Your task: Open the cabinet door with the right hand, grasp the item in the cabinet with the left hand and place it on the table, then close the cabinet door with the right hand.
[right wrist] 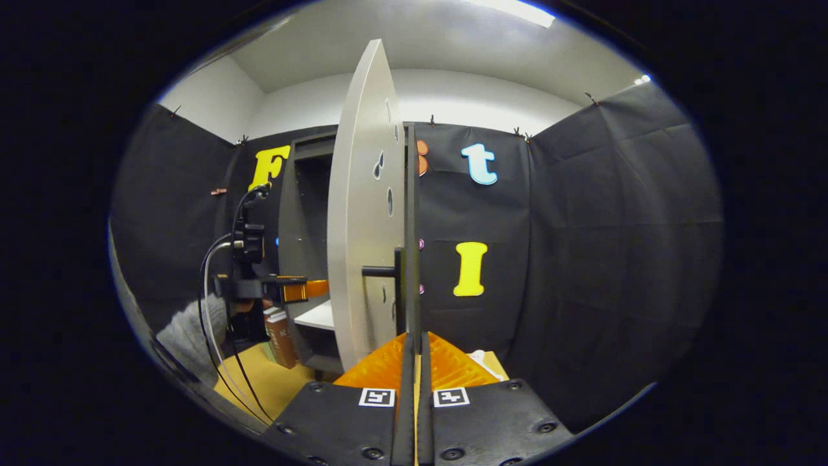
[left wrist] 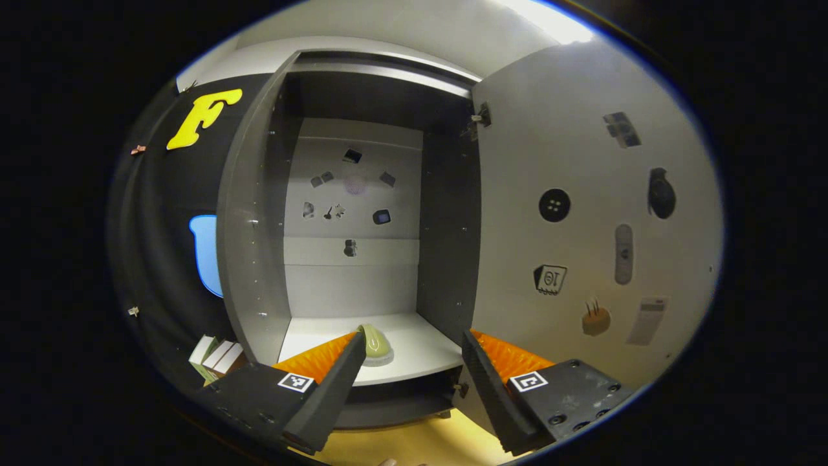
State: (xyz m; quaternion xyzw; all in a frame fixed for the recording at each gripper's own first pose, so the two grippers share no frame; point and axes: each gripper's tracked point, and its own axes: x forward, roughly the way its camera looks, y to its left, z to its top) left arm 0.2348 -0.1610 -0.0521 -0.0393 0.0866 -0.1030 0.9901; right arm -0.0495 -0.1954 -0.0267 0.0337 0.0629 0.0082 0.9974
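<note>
An item (left wrist: 376, 343) sits on the cabinet (left wrist: 352, 259) shelf (door (left wrist: 582, 220) swung right); boxes, perhaps books (left wrist: 217, 357), lie left.

Left gripper (left wrist: 414, 382): black screwed housings, square black-and-white markers, ribbed finger faces. Right gripper (right wrist: 414, 362): same build. Grey sleeve (right wrist: 187, 333); black and white cables (right wrist: 213, 272) trailing.

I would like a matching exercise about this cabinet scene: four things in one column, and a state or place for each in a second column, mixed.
Things:
1. cabinet door
2. green item
3. left tool
4. right tool

States or places:
A. fingers spread apart, aimed into the cabinet
B. swung wide open
C. lying on the white shelf inside the cabinet
D. fingers nearly together, at the edge of the door

Pairs: 1-B, 2-C, 3-A, 4-D
</note>
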